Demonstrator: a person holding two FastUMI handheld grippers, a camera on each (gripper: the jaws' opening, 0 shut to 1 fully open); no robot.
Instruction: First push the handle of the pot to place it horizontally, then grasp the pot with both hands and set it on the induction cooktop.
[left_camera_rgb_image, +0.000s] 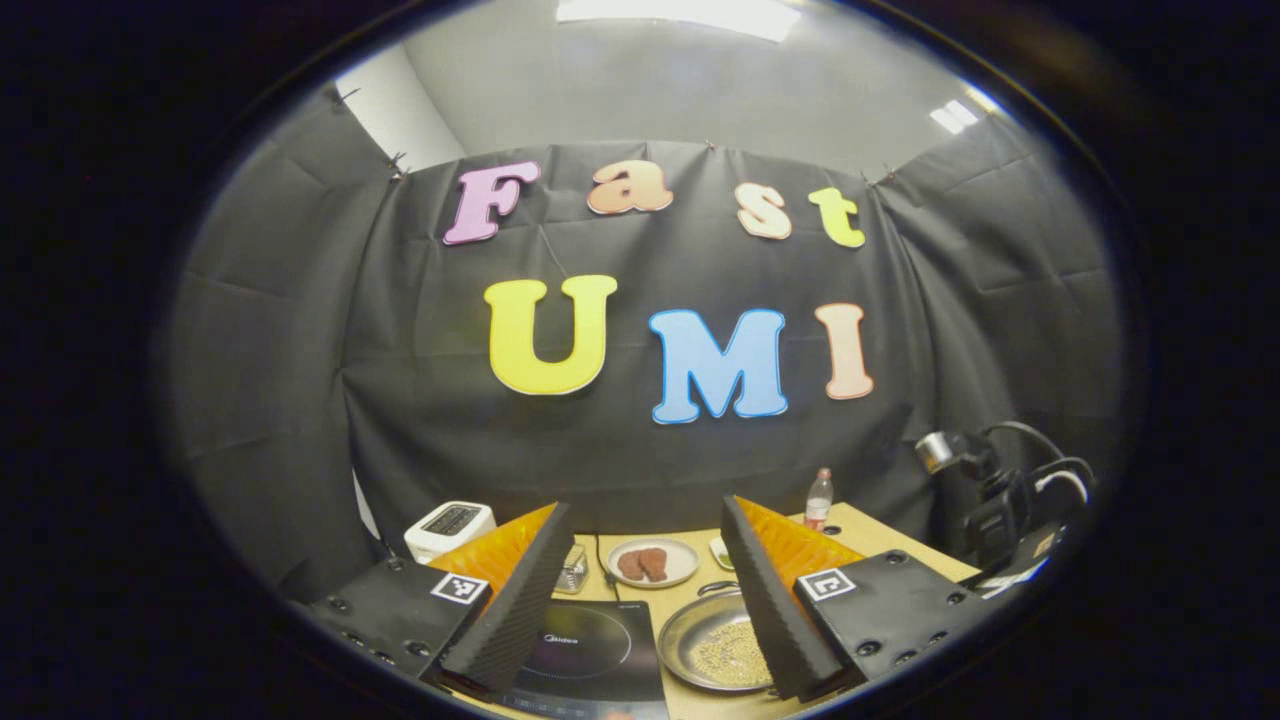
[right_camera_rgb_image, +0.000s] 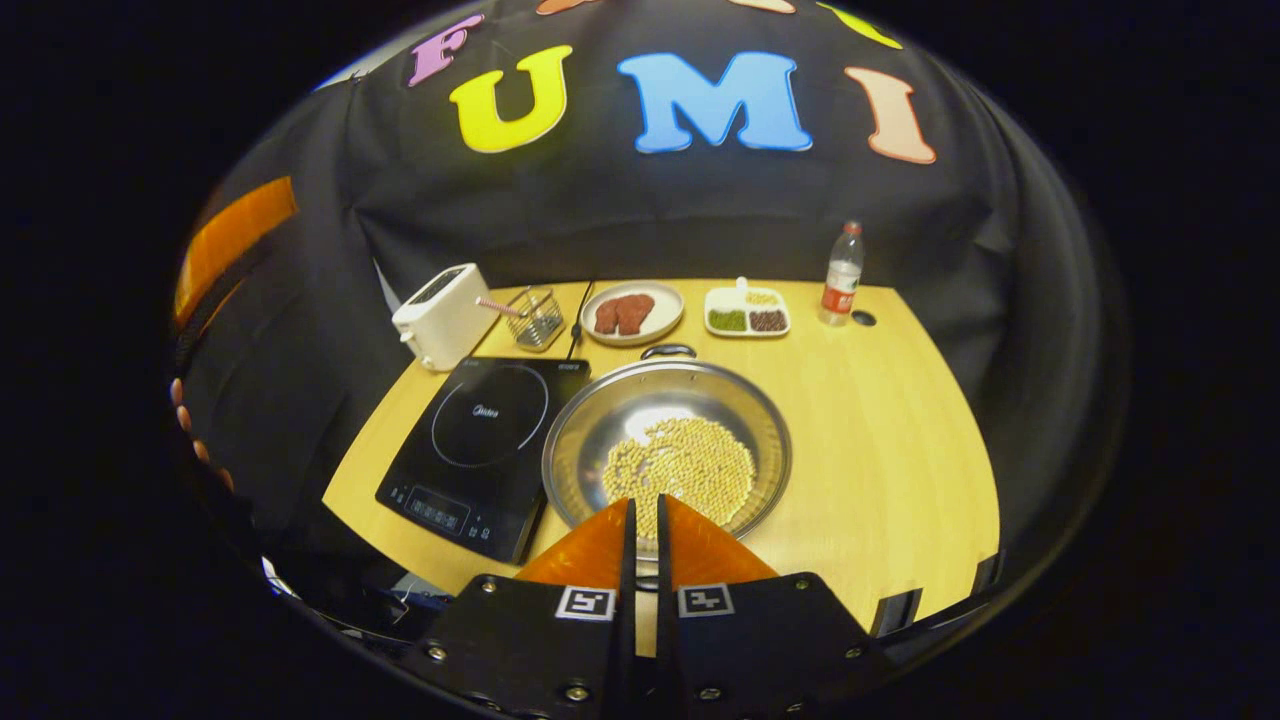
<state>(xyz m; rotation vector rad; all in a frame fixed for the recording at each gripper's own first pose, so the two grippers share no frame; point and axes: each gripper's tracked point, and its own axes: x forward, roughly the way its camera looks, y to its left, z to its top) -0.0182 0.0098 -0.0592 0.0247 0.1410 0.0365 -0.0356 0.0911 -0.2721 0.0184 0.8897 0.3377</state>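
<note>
Pressing together almost completely, the fingers of our right gripper (right_camera_rgb_image: 645, 520) leave only a thin slit and pinch nothing; their tips hang over the near rim of the pot (right_camera_rgb_image: 667, 440). Our left gripper (left_camera_rgb_image: 645, 590) has its fingers spread wide, raised and aimed level at the booth wall, holding nothing. We see square coded markers on the gripper bodies. The pot sits on the wooden table (right_camera_rgb_image: 880, 420), just right of the induction cooktop (right_camera_rgb_image: 485, 445), with pale beans heaped inside and its far loop handle (right_camera_rgb_image: 668, 351) pointing away from us. We make out a small brand word on the cooktop glass but do not read it. Behind the pot lie a plate of meat (right_camera_rgb_image: 632, 313), a divided dish (right_camera_rgb_image: 747, 312) and a bottle (right_camera_rgb_image: 842, 274); behind the cooktop, a white toaster (right_camera_rgb_image: 441, 314).
</note>
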